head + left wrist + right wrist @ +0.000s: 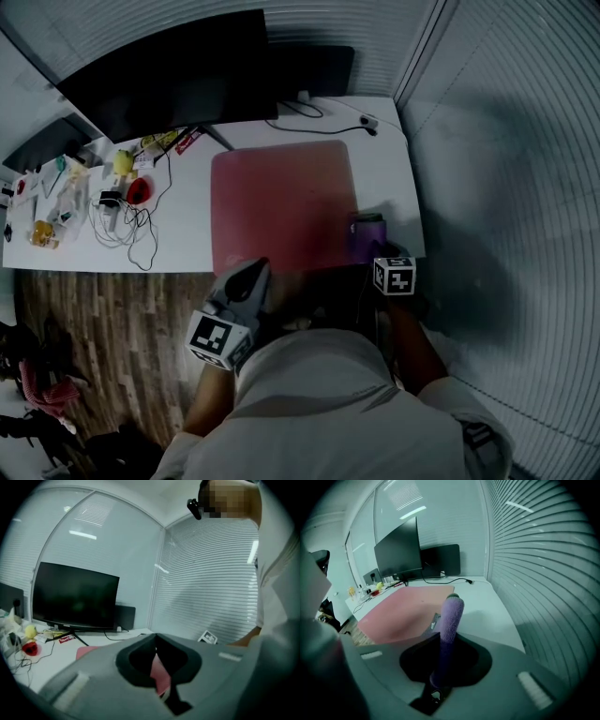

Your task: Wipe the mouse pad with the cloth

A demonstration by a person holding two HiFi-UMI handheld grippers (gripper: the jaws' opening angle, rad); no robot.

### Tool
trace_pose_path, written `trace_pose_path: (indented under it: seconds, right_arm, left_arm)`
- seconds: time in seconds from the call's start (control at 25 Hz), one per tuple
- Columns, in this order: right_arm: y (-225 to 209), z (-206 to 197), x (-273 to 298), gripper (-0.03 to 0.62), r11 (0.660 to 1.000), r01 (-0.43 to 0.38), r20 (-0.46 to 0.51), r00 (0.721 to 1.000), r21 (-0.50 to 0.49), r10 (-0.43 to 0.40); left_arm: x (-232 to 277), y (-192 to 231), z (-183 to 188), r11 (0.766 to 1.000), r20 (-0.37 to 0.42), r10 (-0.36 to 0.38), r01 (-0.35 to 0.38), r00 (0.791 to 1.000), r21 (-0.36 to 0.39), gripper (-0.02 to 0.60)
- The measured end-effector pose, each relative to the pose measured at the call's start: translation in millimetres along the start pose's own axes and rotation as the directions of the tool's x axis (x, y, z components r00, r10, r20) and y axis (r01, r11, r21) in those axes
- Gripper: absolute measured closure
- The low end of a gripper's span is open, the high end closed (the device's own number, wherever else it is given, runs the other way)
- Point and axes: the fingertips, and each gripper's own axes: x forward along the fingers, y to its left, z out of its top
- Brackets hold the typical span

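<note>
**Clerk:** Item one. What is entered for the cloth [451,616]?

**Keeper:** Purple, napped, gathered into a narrow strip. It is pinched between the jaws of the right gripper [449,620], which are closed on it, and its free end stands out past their tips. In the head view it is placed at the near right edge of the mouse pad [281,202]. Whether cloth and pad touch cannot be told.

**Clerk:** Item two, the mouse pad?

**Keeper:** Pink, large, roughly square. It is laid flat on the white surface [389,178], and its near edge is set along the front edge of that surface.

**Clerk:** Item three, the left gripper [251,277]?

**Keeper:** It is held at the near left corner of the mouse pad, by the front edge of the surface. Its jaws are pressed together at the tips and nothing is gripped. In the left gripper view only the pink of the pad is seen through the opening behind the tips.

**Clerk:** And the remainder?

**Keeper:** A dark monitor [178,70] is stood at the back left of the surface. A second dark screen [314,66] is set just beside it, behind the pad. Loose cables [127,230] are coiled on the left part of the surface, well apart from the pad. A red object [138,190] and a yellow object [123,161] are noted near them, too small to be identified. Slatted blinds [506,187] are recorded along the right side. A wooden floor [103,319] is recorded below the surface's front edge.
</note>
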Motion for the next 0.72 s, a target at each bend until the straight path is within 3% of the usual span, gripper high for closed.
trace_pose_path:
  seconds: [0.16, 0.32, 0.44, 0.72]
  right_arm:
    - [6.3, 40.7, -27.6, 0.545, 1.0, 0.015, 0.127, 0.992, 0.025, -0.018]
    - [37.6, 93.5, -62.3, 0.545, 0.999, -0.017, 0.278, 0.96, 0.044, 0.004]
    - [72.6, 135.6, -94.3, 0.546, 0.997, -0.07, 0.393, 0.918, 0.041, 0.049]
    - [176.6, 221.7, -155.0, 0.548, 0.987, -0.109, 0.567, 0.809, -0.114, 0.155]
  left_arm:
    - [-10.3, 17.6, 19.1, 1.0, 0.038, 0.01, -0.011, 0.999, 0.022, 0.579]
    - [-27.1, 44.3, 39.4, 0.999, 0.073, 0.015, -0.018, 0.997, 0.046, 0.579]
    - [-42.2, 61.3, 60.9, 0.997, 0.112, 0.01, -0.019, 0.994, 0.077, 0.58]
    - [-91.7, 112.8, 109.9, 0.99, 0.222, 0.038, -0.068, 0.974, 0.126, 0.58]
